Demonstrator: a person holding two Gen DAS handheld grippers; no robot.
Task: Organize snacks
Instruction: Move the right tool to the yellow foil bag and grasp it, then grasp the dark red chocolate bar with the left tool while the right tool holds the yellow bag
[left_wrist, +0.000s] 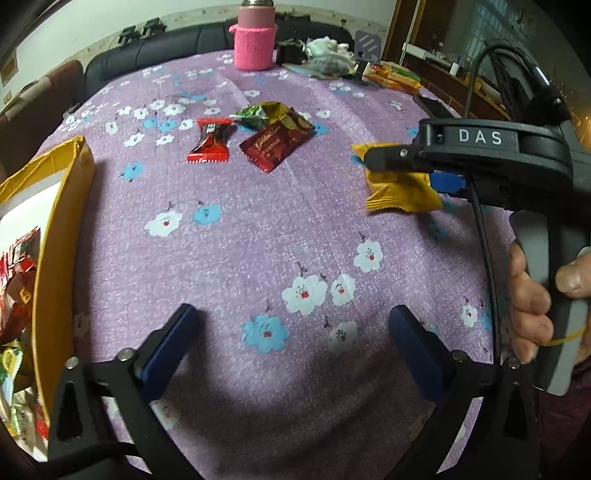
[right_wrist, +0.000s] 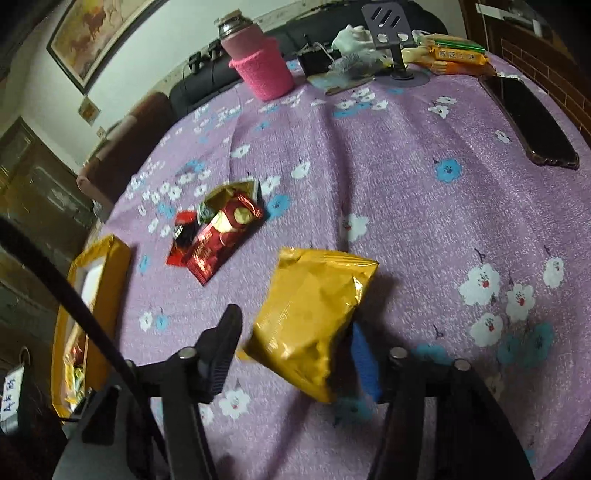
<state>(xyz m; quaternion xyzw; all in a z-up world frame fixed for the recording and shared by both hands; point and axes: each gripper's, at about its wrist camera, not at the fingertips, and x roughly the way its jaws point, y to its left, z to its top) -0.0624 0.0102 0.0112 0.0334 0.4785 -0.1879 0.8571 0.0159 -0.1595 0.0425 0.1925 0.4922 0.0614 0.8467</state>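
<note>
Right wrist view: right claw straddles yellow bag. Blue pad touches the bag's right edge, black pad sits just off its left side, so not clenched on it yet. Bag looks tilted, lower end between the pads; can't tell if it's off the counter. Left claw released, empty, hovering over cloth. Box at left edge already has snacks. To do this well: centre the bag, squeeze gently on its lower half, lift clear, carry left to box. Red packs wait mid-counter.
</note>
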